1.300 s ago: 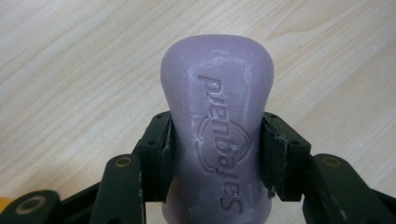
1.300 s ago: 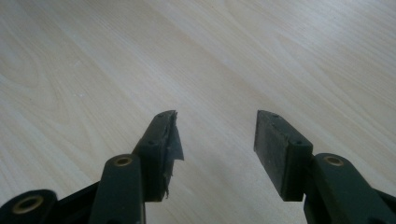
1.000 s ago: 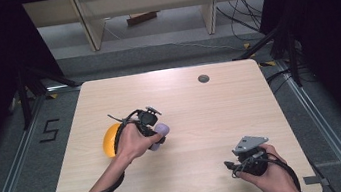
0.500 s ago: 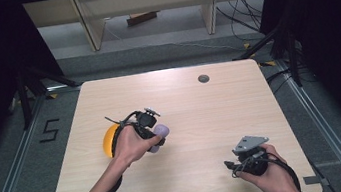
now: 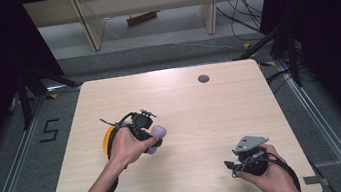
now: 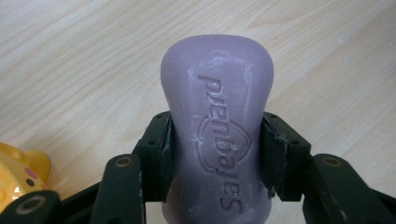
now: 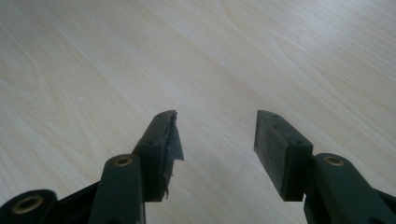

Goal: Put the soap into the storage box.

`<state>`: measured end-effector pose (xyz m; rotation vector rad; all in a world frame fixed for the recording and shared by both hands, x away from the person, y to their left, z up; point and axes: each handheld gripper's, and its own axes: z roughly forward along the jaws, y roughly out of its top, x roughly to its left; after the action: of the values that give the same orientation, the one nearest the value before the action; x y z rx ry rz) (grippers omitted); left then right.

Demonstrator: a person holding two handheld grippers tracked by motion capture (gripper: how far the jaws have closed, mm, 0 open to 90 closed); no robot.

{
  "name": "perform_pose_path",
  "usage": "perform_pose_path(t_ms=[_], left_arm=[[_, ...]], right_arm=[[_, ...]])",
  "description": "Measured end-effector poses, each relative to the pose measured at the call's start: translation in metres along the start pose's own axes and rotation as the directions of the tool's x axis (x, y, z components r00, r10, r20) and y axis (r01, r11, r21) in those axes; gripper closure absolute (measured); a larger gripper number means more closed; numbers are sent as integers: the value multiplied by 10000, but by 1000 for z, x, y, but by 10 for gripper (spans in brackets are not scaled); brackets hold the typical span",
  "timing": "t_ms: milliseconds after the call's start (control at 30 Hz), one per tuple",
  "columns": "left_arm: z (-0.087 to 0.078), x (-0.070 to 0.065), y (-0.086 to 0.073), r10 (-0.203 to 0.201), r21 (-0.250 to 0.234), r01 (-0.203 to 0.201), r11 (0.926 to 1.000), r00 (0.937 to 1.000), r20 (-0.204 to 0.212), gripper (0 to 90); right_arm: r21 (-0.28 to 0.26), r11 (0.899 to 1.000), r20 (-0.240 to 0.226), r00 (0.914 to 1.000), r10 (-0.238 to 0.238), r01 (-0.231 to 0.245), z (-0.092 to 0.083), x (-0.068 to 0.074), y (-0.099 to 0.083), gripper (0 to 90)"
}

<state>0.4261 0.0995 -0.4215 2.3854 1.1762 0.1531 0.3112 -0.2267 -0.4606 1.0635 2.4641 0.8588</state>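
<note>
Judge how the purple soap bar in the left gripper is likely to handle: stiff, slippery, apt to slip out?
The purple soap bar looks stiff: it keeps its shape between the left gripper pads. Its smooth, rounded sides suggest it could slide, though the narrower waist where the pads sit probably helps. Its embossed face shows whitish scuffs, so it likely marks easily.

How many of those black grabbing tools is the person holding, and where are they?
2. The left gripper is at the table's left-middle, clamped on a purple soap bar beside a yellow toy. The right gripper is near the front right corner, open.
</note>
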Motion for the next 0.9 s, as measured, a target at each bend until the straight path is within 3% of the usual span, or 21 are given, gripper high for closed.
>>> perform_pose_path(t_ms=[67, 100, 300, 900], left_arm=[[-1, 0, -1, -87, -98, 86, 9999, 9999, -59, 490], [-2, 0, -1, -65, -61, 65, 10000, 10000, -11, 490], [-7, 2, -3, -58, -84, 58, 9999, 10000, -58, 490], [-15, 12, -6, -610, -288, 601, 9978, 9977, -309, 490]], right_arm=[[2, 9998, -5, 9998, 188, -188, 0, 2, 0, 493], [-12, 10000, 5, 10000, 14, -14, 0, 0, 0, 493], [-3, 9999, -2, 9999, 136, -136, 0, 1, 0, 493], [-7, 10000, 21, 10000, 24, -24, -1, 0, 0, 493]])
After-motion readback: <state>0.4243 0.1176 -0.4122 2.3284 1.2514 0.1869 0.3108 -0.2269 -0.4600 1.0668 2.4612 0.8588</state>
